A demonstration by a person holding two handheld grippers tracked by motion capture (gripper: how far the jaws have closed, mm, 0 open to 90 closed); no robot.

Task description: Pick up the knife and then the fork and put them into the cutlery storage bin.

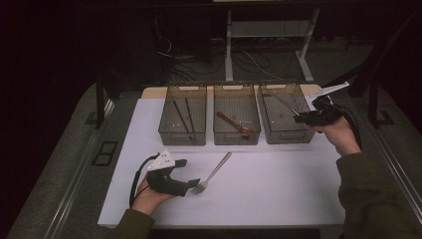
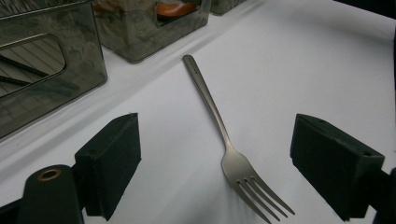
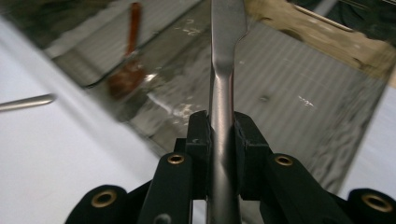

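Nearest me, my left gripper (image 1: pixel 195 182) sits low on the white worktop (image 1: pixel 278 189) with its jaws spread wide, one pad on each side of the fork (image 2: pixel 233 158). The pads are not touching it. The fork lies flat, tines toward me and handle pointing away toward the bins, so the wide opening lets me straddle the neck, where I judge a squeeze would catch it cleanly.

Farther out, my right gripper (image 1: pixel 298 117) is clamped tight on a butter knife (image 3: pixel 222 116), the flat metal handle pinched edge-on between the pads and the blade running ahead of them. I hold it by the handle so the blade leads over the rightmost smoky plastic bin (image 1: pixel 284 115), which looks like where this one belongs.

Beyond, the three bins stand in a row at the far edge of the worktop: the left bin (image 1: pixel 182 113) holds dark chopsticks (image 1: pixel 182 115), the middle bin (image 1: pixel 237 113) a reddish-brown spoon (image 1: pixel 234 124). One kind per bin, it seems, though I cannot tell which the fork goes in.
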